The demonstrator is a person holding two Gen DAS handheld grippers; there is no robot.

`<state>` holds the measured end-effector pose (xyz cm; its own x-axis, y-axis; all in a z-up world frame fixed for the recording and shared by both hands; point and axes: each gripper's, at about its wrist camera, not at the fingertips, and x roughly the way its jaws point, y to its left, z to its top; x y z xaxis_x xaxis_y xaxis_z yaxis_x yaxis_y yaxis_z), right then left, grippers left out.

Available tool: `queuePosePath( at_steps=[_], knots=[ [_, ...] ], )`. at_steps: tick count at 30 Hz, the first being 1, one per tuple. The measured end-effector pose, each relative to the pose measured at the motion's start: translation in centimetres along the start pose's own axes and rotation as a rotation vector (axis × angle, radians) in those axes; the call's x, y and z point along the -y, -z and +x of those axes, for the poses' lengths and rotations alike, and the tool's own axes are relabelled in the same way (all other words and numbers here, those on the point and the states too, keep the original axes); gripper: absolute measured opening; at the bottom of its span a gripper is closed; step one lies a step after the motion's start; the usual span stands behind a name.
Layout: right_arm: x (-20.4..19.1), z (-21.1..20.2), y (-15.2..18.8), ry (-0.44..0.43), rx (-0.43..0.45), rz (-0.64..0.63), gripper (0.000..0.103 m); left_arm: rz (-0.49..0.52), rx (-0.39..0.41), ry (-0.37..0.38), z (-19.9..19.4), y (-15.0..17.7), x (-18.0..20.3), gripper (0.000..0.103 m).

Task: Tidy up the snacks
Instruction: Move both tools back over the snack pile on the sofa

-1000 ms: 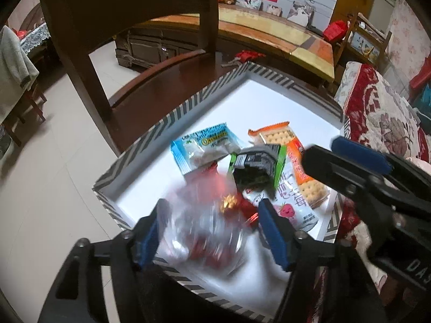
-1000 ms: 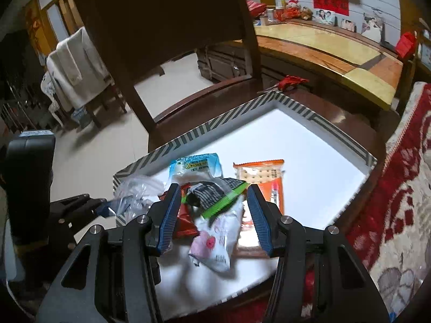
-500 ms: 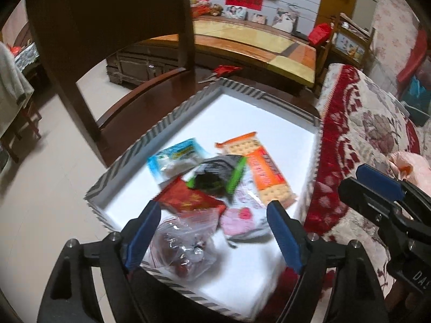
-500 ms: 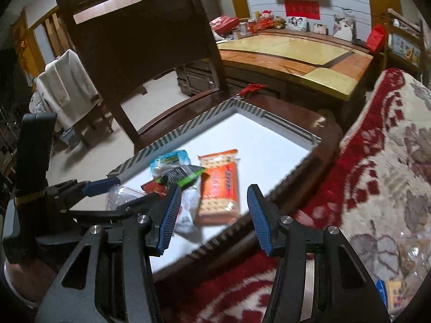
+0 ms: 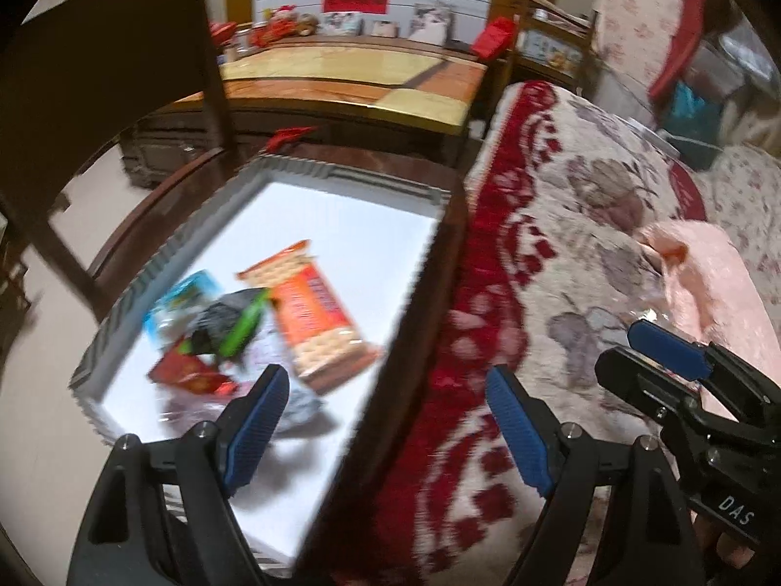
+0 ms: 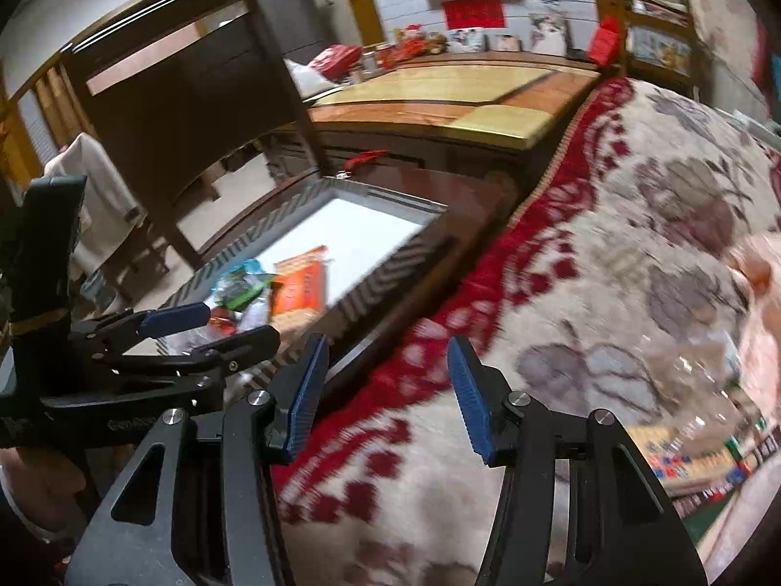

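A white tray with a striped rim [image 5: 273,171] rests on a dark wooden chair seat and holds several snack packets: an orange cracker pack [image 5: 317,317], a blue packet [image 5: 188,293], a black-and-green packet [image 5: 234,317] and a red packet [image 5: 188,373]. My left gripper [image 5: 385,420] is open and empty above the tray's right edge. My right gripper [image 6: 385,395] is open and empty over the floral blanket [image 6: 610,268]. The tray also shows in the right wrist view [image 6: 341,217], as does the left gripper [image 6: 210,327]. More packets [image 6: 693,454] lie blurred at the right.
A dark wooden chair back [image 5: 97,73] rises left of the tray. A red and cream floral blanket [image 5: 585,219] covers the sofa on the right, with a pink cushion [image 5: 708,268]. A long wooden cabinet [image 5: 351,83] stands behind. The right gripper [image 5: 683,390] shows at right.
My left gripper let go of the clear bag of red sweets into the tray and swung right. My right gripper has moved right, off the tray and over the blanket.
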<state>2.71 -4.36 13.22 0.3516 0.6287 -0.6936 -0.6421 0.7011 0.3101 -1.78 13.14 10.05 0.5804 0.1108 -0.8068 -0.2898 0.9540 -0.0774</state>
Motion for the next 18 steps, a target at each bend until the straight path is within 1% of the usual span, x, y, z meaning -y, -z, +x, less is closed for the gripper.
queuePosePath(
  at_steps=[9, 18],
  knots=[
    [5.4, -3.6, 2.1, 0.081, 0.030, 0.078, 0.051, 0.092, -0.017, 0.048, 0.7, -0.1, 5.0, 0.085],
    [10.3, -6.8, 4.5, 0.156, 0.052, 0.161, 0.051, 0.143, -0.034, 0.091, 1.5, -0.4, 9.0, 0.085]
  ],
)
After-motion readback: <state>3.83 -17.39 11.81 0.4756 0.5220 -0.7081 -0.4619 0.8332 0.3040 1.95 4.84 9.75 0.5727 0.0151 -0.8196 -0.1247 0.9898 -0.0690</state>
